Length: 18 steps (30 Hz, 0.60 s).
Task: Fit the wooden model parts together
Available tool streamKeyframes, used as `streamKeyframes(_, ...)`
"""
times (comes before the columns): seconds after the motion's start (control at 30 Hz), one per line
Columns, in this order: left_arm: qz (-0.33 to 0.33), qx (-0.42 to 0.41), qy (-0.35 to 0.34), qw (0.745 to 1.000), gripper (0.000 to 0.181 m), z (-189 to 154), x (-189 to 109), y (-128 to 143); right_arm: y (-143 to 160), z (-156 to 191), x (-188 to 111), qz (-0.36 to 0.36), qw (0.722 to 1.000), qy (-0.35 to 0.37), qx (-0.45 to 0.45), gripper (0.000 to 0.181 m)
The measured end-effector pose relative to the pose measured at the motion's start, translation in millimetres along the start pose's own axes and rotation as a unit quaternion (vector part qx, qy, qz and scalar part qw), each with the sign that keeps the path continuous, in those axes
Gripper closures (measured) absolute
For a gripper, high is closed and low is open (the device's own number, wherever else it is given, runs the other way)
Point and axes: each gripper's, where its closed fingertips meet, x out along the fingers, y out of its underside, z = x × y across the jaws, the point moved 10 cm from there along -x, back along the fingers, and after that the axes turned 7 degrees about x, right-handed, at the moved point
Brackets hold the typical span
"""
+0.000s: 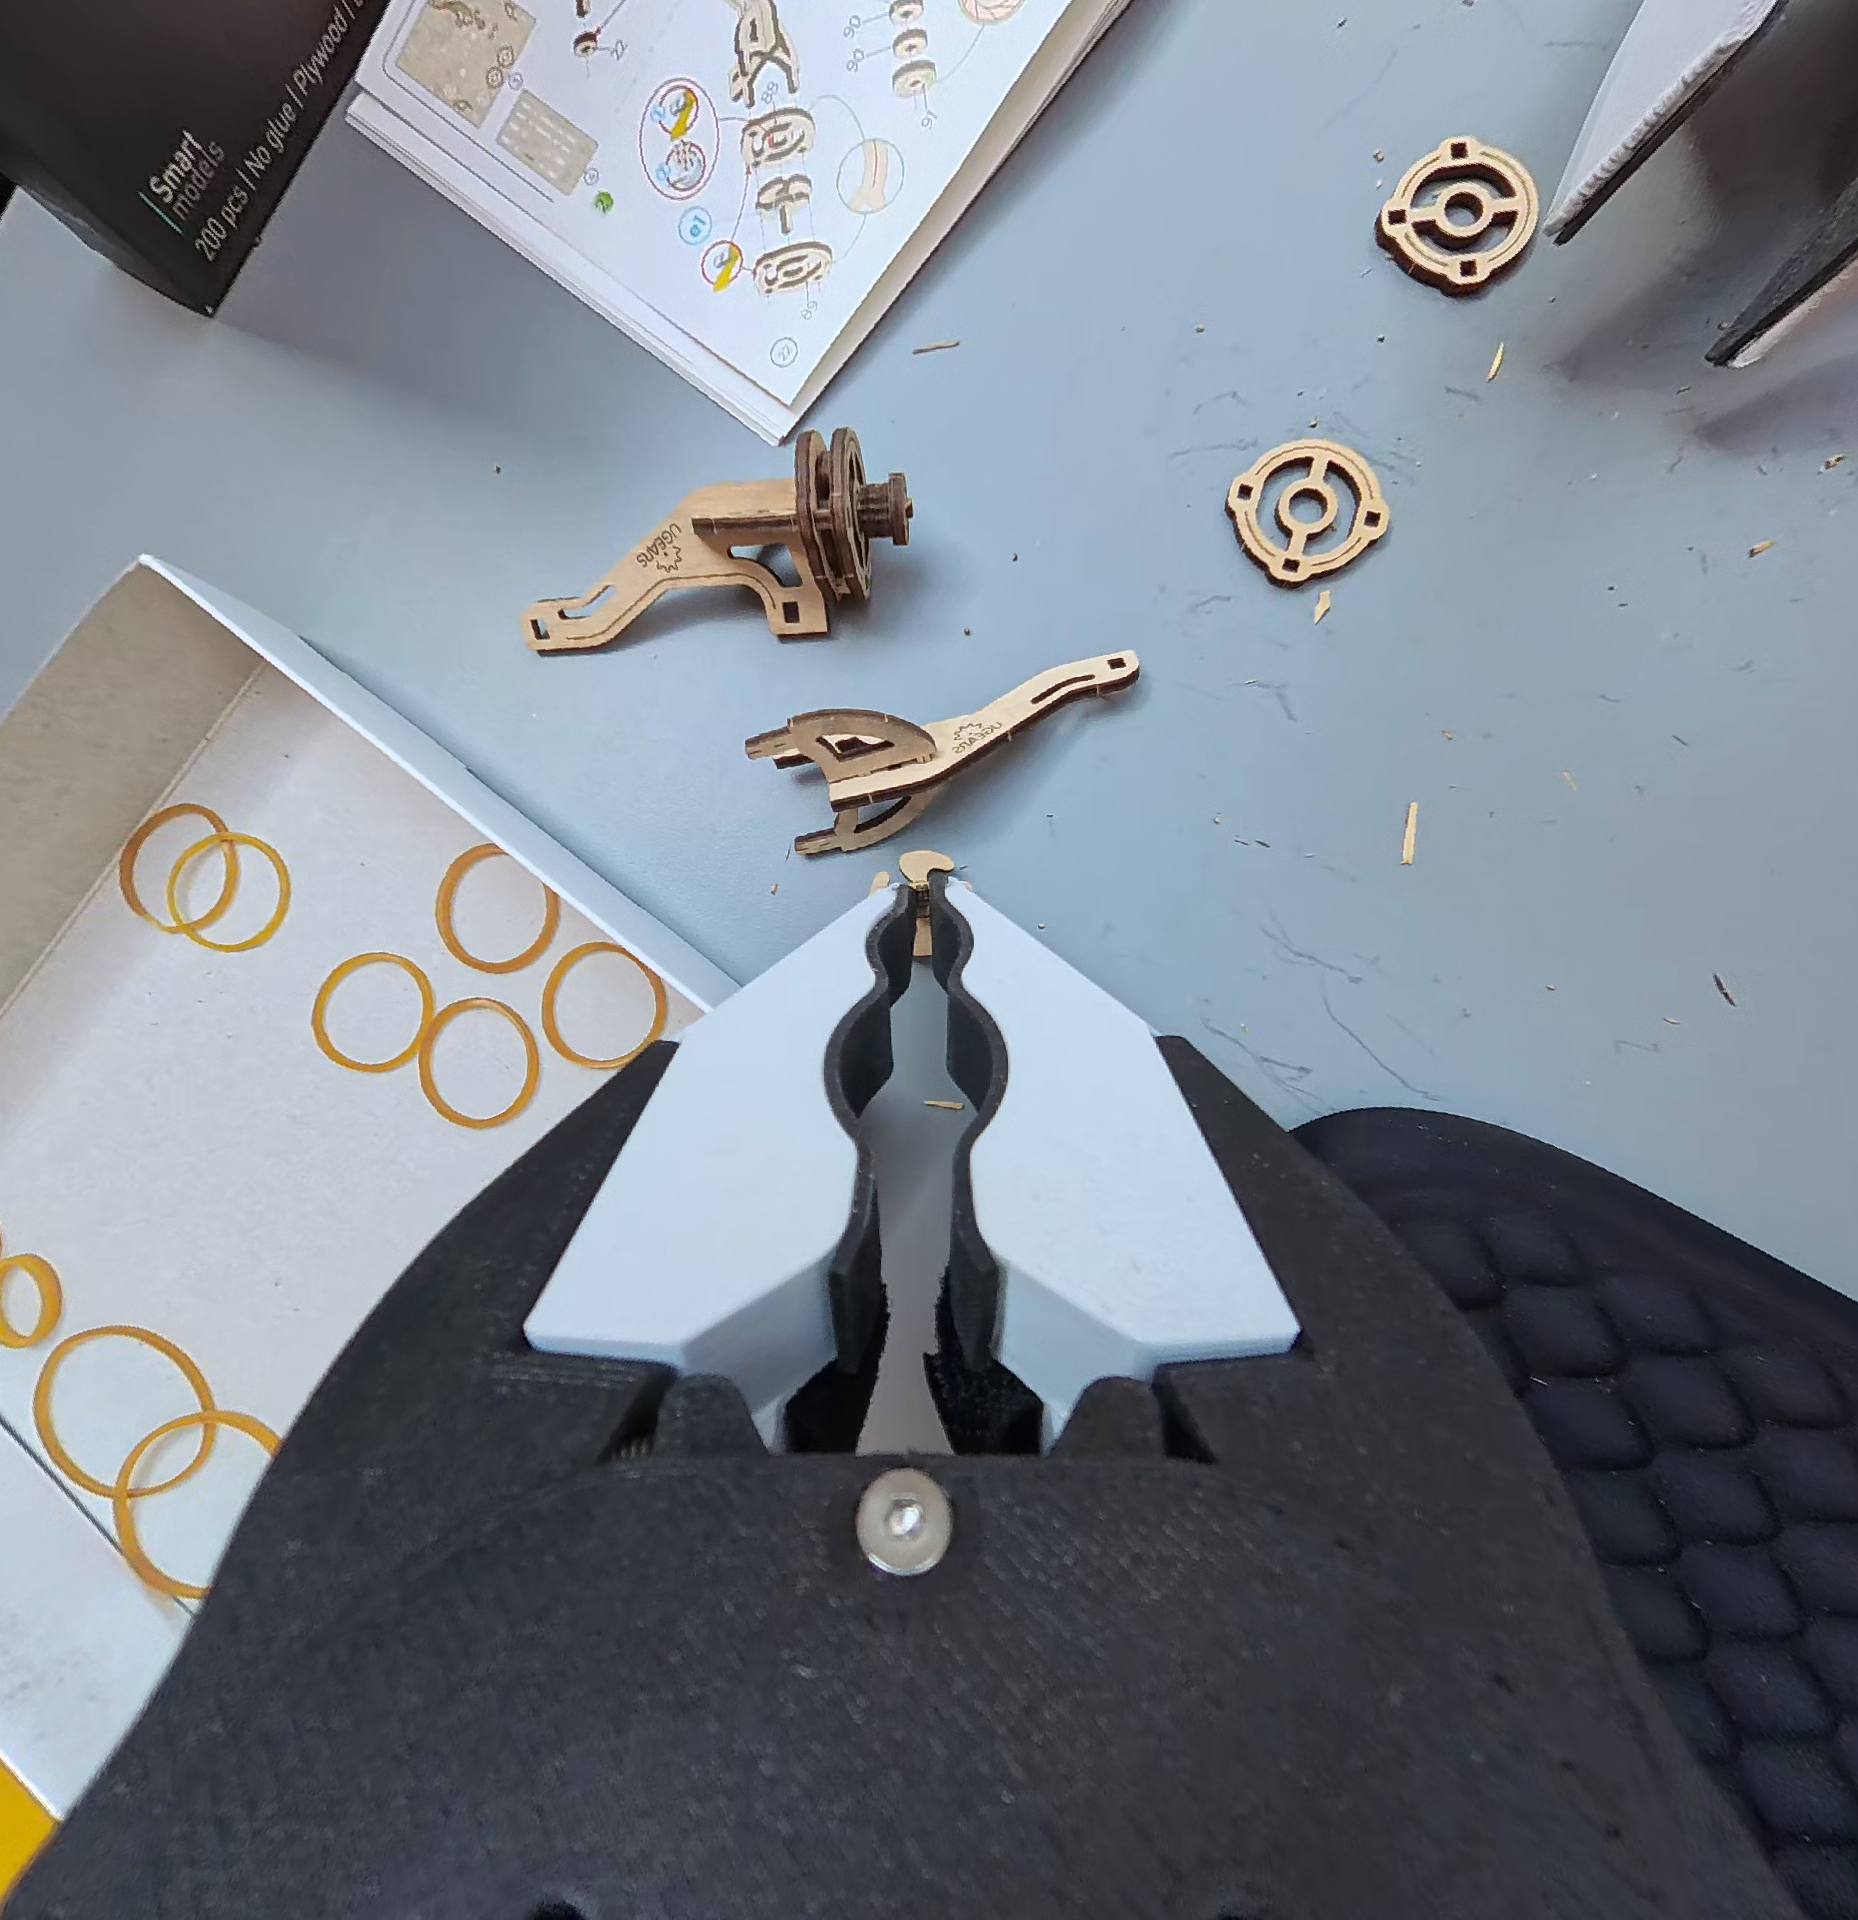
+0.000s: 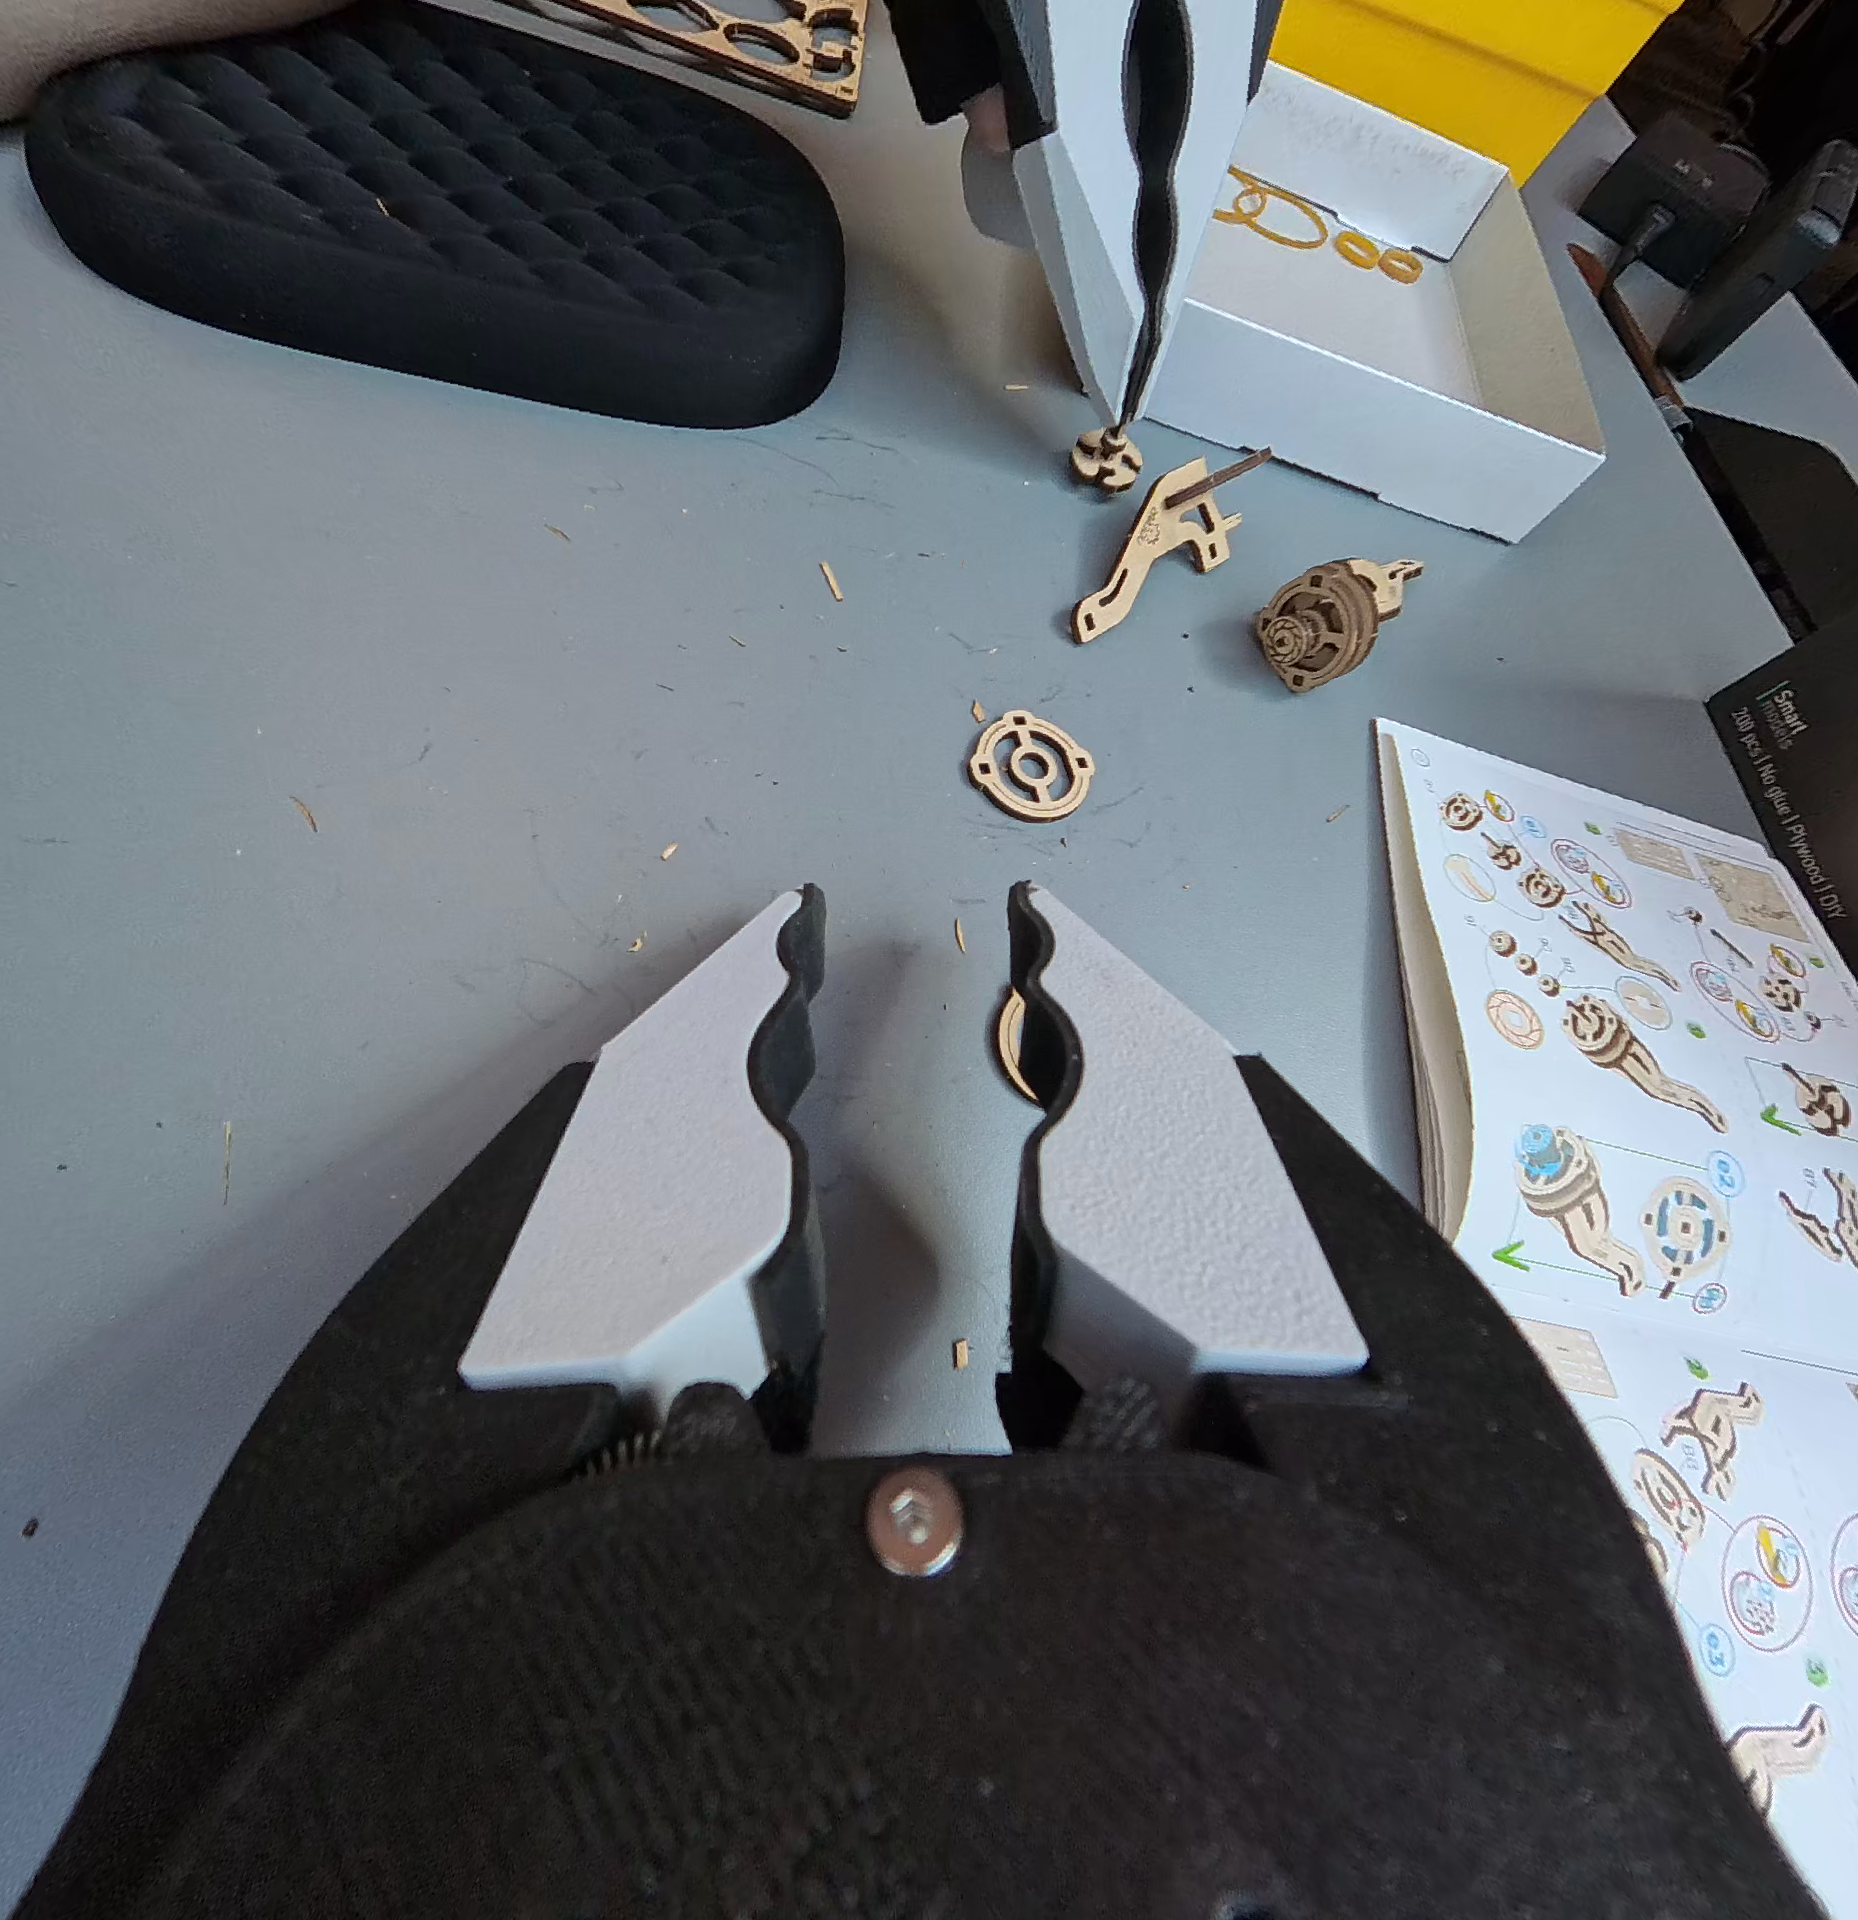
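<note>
My left gripper [image 1: 923,906] is shut on a small slotted wooden disc [image 1: 926,864]. In the right wrist view it [image 2: 1124,416] points down and holds that disc [image 2: 1107,462] at the table. Just beyond lie a forked wooden arm [image 1: 904,758] and an arm with a wheel stack [image 1: 759,540]. A ring disc [image 1: 1307,511] lies to the right, and a second one [image 1: 1457,216] lies by the right gripper's fingers [image 1: 1652,114]. My right gripper [image 2: 917,904] is open and empty, low over the table. That second disc [image 2: 1011,1044] shows partly under its right finger.
A white box [image 1: 73,727] of rubber bands sits to the left. The instruction booklet [image 1: 800,208] and a black box [image 1: 125,135] lie behind. A black quilted pad [image 2: 437,229] and a cut wooden sheet [image 2: 759,42] lie beyond. Splinters litter the grey table [image 2: 385,727]. My right fingertips sit around 15 cm from my left ones.
</note>
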Motion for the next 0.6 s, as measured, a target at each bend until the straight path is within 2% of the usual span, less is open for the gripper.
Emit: streamKeyframes(0.6, -0.014, 0.000, 0.001, 1.000, 0.181, -0.8, -5.7, -2.6, 0.5, 0.4, 0.9, 0.005, 1.000, -0.002, -0.001, 0.147)
